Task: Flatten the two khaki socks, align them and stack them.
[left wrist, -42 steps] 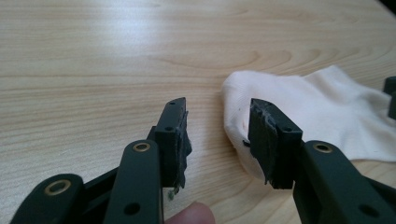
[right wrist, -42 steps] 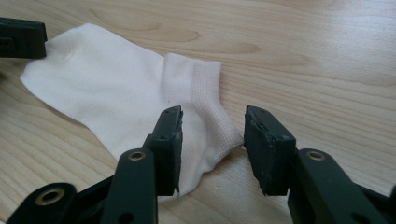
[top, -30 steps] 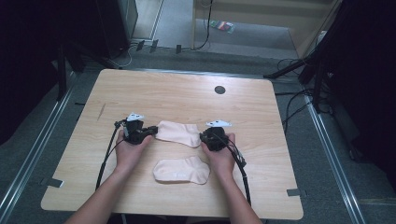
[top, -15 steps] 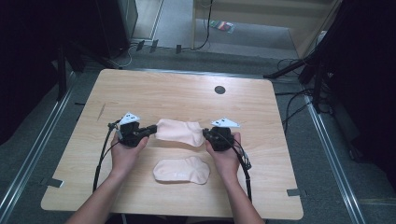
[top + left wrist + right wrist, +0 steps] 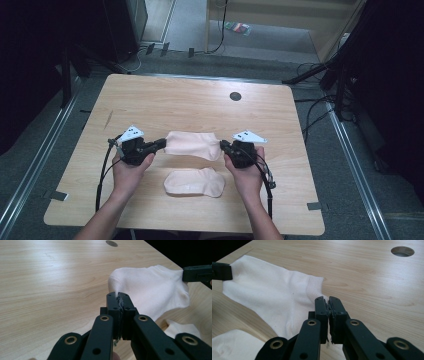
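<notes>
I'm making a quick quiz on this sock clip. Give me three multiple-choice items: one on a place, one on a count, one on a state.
1. Where does the second sock lie?
A. on the table, nearer the person than the held sock
B. by the round hole
C. on the floor

2. How many socks are there?
A. one
B. two
C. three

3. How is the held sock gripped?
A. by the left gripper alone
B. by neither gripper
C. at each end by a shut gripper

Answers: 1 A, it lies between the forearms in the high view. 2 B, one held, one lying. 3 C, left gripper and right gripper both clamp its edges.
</notes>
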`<state>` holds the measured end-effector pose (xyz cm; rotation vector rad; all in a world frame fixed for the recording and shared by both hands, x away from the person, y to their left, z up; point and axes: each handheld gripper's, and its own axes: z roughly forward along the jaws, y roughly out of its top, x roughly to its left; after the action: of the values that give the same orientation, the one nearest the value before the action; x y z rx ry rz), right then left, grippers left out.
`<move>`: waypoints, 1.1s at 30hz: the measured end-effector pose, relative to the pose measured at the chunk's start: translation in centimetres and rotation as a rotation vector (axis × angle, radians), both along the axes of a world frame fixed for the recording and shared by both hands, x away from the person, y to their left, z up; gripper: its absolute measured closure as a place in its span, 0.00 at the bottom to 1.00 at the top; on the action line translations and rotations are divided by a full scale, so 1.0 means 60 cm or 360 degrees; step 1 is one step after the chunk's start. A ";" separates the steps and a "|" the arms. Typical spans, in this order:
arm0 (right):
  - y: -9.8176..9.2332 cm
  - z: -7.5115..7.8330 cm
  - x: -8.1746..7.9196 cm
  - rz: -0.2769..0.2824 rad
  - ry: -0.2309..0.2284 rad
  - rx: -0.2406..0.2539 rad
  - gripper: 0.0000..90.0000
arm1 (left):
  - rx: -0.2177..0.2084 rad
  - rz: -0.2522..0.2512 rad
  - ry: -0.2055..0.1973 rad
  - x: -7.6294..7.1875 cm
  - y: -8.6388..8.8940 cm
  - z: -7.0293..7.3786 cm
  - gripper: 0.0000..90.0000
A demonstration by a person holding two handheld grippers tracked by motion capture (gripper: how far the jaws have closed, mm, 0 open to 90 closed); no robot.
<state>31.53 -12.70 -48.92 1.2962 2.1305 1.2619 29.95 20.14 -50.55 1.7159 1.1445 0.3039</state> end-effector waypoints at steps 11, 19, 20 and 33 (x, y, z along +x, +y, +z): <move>-0.009 -0.004 -0.037 0.0022 0.0012 0.0052 0.97 | -0.0019 -0.0039 -0.0016 -0.041 0.006 0.004 1.00; -0.013 -0.009 -0.060 0.0044 0.0035 0.0060 0.97 | -0.0018 -0.0059 0.0009 -0.073 0.006 -0.005 1.00; -0.013 -0.010 -0.063 0.0043 0.0038 0.0059 0.97 | -0.0015 -0.0065 0.0012 -0.077 0.006 -0.005 1.00; -0.022 -0.021 -0.103 0.0108 0.0102 0.0004 0.97 | 0.0066 -0.0111 0.0066 -0.124 0.000 -0.020 1.00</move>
<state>25.37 -14.01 -50.20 1.2921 2.2356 1.2658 22.49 20.13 -51.74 1.8019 1.1124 0.2516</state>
